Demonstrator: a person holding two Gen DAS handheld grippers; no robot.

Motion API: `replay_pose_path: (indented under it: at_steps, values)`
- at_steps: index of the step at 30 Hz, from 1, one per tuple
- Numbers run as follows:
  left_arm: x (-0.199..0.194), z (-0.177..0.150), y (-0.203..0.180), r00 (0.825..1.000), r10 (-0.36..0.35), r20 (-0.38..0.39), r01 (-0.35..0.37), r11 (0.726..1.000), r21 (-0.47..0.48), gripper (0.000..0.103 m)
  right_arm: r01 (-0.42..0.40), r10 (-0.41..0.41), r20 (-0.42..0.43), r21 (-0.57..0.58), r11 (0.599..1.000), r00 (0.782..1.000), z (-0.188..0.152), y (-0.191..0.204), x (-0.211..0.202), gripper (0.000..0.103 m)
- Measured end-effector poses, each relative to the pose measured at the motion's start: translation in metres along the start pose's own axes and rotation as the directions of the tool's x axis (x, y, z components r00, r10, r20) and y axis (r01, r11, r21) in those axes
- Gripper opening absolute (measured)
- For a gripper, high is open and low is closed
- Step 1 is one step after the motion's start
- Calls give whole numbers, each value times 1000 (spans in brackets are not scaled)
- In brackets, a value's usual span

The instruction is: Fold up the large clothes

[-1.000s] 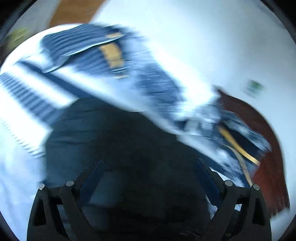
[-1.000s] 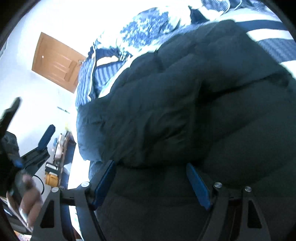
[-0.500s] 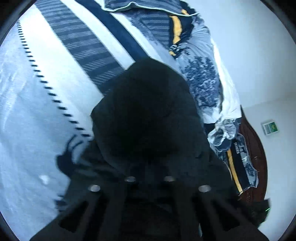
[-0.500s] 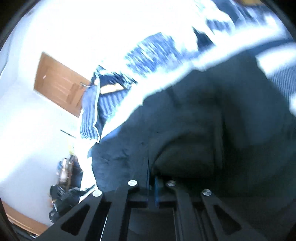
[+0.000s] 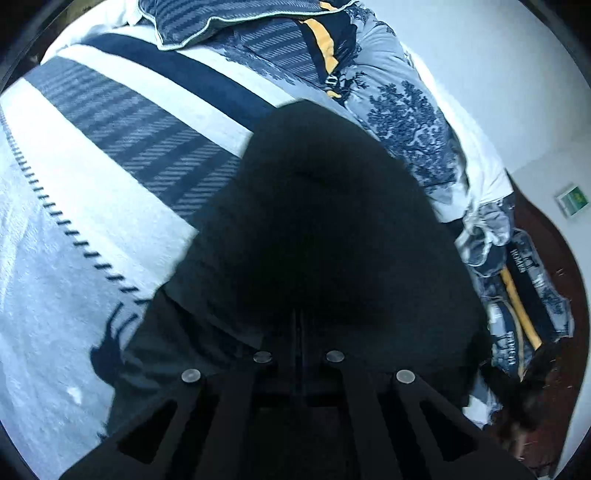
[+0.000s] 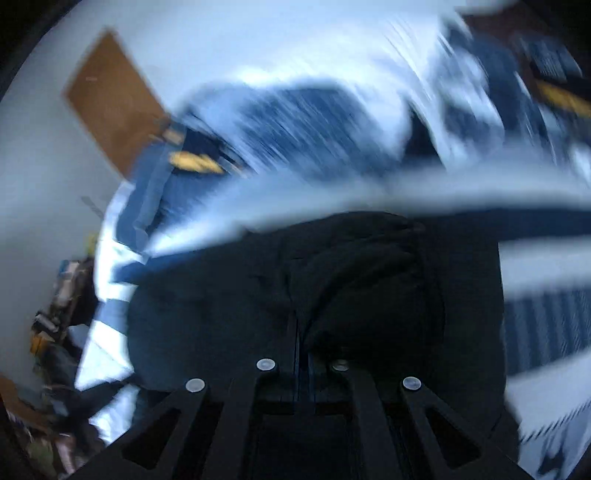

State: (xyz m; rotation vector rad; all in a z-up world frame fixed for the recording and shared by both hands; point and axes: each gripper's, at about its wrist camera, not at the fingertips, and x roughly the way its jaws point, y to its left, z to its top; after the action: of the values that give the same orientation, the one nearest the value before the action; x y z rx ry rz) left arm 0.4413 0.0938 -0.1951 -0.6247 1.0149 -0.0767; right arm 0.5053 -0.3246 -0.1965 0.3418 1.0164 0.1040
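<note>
A large dark puffy jacket (image 5: 325, 229) lies on a bed with a blue and white striped cover (image 5: 122, 122). My left gripper (image 5: 300, 332) is shut on the jacket's near edge, and the fabric bulges up in front of it. In the right wrist view the same jacket (image 6: 332, 280) fills the lower middle. My right gripper (image 6: 303, 339) is shut on a fold of it. The right wrist view is blurred by motion.
A rumpled blue-patterned duvet (image 5: 410, 122) and a striped pillow (image 5: 229, 14) lie at the far side of the bed. A dark wooden headboard (image 5: 569, 280) stands at right. A wooden door (image 6: 110, 99) and cluttered items (image 6: 55, 325) show in the right wrist view.
Both grippers were open a second ago and have closed on the jacket. The right gripper is now swinging, with the jacket in it.
</note>
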Motion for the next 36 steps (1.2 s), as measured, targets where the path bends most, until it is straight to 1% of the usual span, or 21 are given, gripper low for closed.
replay_pose_path:
  at_steps: [1,2,4,5,6,8,10,11,13,14,15,18,20,22,24,25,26,27,30,32,36]
  values:
    - [1,1,-1,1000,7,-4,-7,1000,7,4,10,-9,-36,23,1000,999,-9,-12,16,5]
    - [1,2,0,1000,7,-4,-7,1000,12,7,-17,20,-50,65,998,999,-14,-22,23,7]
    - [0,3,1,1000,7,20,-7,1000,14,22,-80,86,-36,149,986,996,-16,-33,20,10]
    - [-4,5,1,999,12,47,-13,1000,12,41,-127,131,-8,196,972,991,-18,-39,10,17]
    - [-7,7,2,997,21,74,-22,1000,12,60,-150,149,22,218,964,989,-20,-42,2,40]
    - [-11,9,-4,987,94,131,-99,994,36,64,-153,136,83,247,957,987,-21,-46,-12,82]
    - [-5,9,-16,968,198,154,-217,969,121,64,-122,106,78,250,960,991,-15,-52,-12,81]
    - [2,8,-22,958,240,158,-264,952,156,64,-92,79,66,243,966,995,-7,-53,-7,77]
    - [15,6,-23,945,290,150,-316,928,196,64,-52,41,50,241,969,998,7,-57,2,58]
    - [27,6,-23,940,315,129,-336,918,210,64,-44,37,35,249,968,999,12,-61,4,35]
    - [34,7,-21,937,331,113,-348,912,215,64,-57,48,39,257,965,998,13,-64,2,22]
    - [54,3,-15,927,364,87,-374,896,241,65,73,-80,30,203,976,996,6,-66,3,19]
    - [47,2,-16,927,361,99,-374,895,242,64,115,-112,-31,170,979,993,2,-64,24,19]
    - [28,3,-20,937,326,124,-347,907,239,64,99,-95,-31,175,979,995,-2,-64,17,20]
    - [-11,-1,-26,937,279,212,-326,915,236,64,-3,-4,33,211,977,999,-10,-63,-21,26]
    - [-25,-5,-28,935,267,235,-321,918,234,64,-53,38,73,216,975,997,-17,-63,-42,34]
    - [-43,-12,-30,933,250,258,-311,921,233,65,-75,51,109,223,972,993,-29,-63,-67,65]
    - [-64,-24,-30,932,227,284,-297,926,235,69,-83,52,141,223,971,989,-44,-63,-93,86]
    - [-121,-77,-26,915,193,355,-288,927,240,75,-149,119,164,182,972,979,-91,-58,-157,86]
    - [-157,-126,-19,907,199,370,-295,928,226,76,-165,134,178,172,971,975,-140,-58,-203,86]
    - [-216,-206,-18,918,207,339,-284,938,196,77,-120,98,169,125,985,981,-221,-52,-263,86]
